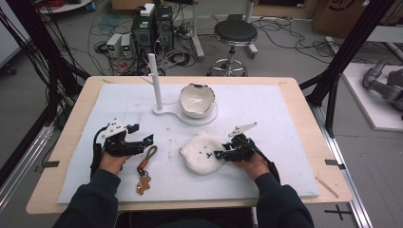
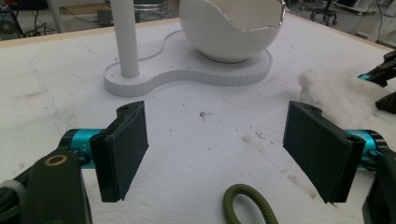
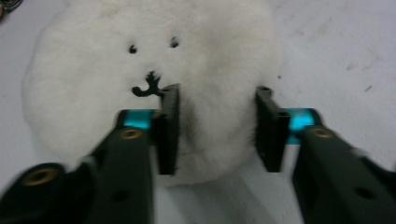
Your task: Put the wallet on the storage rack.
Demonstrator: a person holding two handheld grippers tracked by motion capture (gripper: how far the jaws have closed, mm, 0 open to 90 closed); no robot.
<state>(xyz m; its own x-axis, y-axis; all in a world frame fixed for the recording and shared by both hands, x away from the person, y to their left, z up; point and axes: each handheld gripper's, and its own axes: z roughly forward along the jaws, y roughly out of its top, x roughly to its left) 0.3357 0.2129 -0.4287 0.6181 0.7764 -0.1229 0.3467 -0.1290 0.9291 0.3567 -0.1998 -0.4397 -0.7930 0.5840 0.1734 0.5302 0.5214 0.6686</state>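
The right gripper (image 3: 217, 128) straddles the plush toy's (image 3: 154, 70) lower edge near the front of the foam mat (image 1: 266, 123) — jaws parted, likely about to pinch. The left gripper (image 2: 217, 151) waits released — above the keyring loop (image 2: 247, 205).

White plush toy (image 3: 154, 60) under the right gripper (image 3: 217, 126): fluffy, woolly pile, black stitched face. Pads (image 3: 169, 126) matt black, rubbery-looking; teal fittings look like shiny anodized metal. Ahead of the left gripper (image 2: 215, 149): bowl (image 2: 229, 32) glossy smooth white, jagged rim; stand (image 2: 187, 77) matt white with fine ridged edge. Mat (image 2: 201, 135) white, rough, foam-like, dirty specks. Green cord loop (image 2: 245, 205) between the jaws, braided, matt. Table (image 1: 304, 102) edge pale wood.
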